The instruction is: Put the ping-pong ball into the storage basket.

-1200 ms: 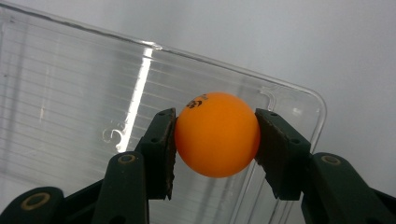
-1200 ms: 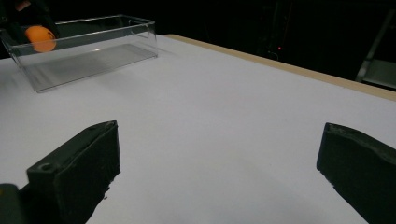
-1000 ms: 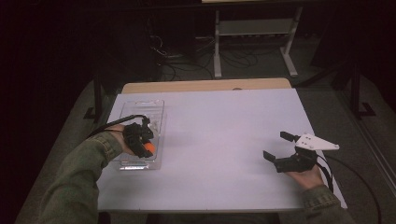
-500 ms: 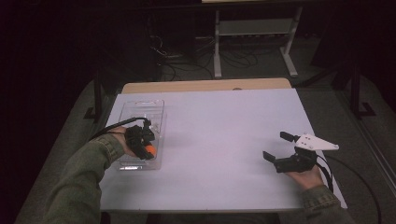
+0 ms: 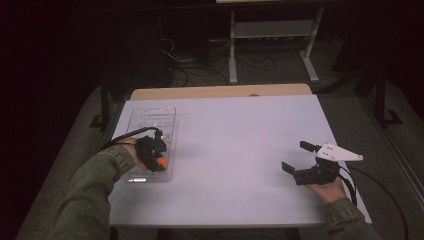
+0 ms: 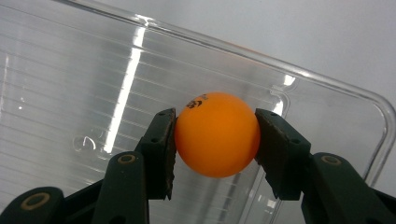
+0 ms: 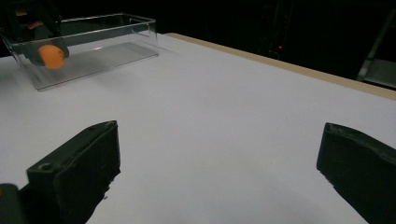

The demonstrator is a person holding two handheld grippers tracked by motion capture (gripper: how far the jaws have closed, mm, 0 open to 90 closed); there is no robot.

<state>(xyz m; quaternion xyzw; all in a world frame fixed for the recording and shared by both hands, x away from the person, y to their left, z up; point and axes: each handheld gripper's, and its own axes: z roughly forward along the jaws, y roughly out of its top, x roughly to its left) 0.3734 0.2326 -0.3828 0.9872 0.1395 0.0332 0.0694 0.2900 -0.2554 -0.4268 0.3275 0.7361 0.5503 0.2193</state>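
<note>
Ball, handling: the orange ball [image 6: 217,134] is judged to be light, hollow and stiff, like a table-tennis ball; its smooth round skin is likely to slip or pop out if it is pinched off-centre, and it would roll freely once let go.
Ball, where to take hold: it is best gripped across its widest part, pads on opposite sides, with gentle pressure only, since a thin shell may dent.
Ball, looks: a plain bright orange sphere with a matte sheen is seen, with a small dark printed mark near its top.
Ball, place: it is held over the ribbed floor of the clear plastic tray [image 6: 327,88], near one rounded corner; whether it touches the floor cannot be told.
Left hand-held gripper: the left hand-held gripper [image 6: 215,135] is pinched on the ball, one black pad pressed to each side at the widest part.
Tray: a long, shallow, see-through box [image 5: 150,117] is set on the left part of the white bench [image 5: 240,130], its long sides running away from the person.
Right hand-held gripper: the right hand-held gripper [image 5: 296,158] is held low over the right part of the bench, its jaws spread wide with nothing between them, well apart from the tray.
</note>
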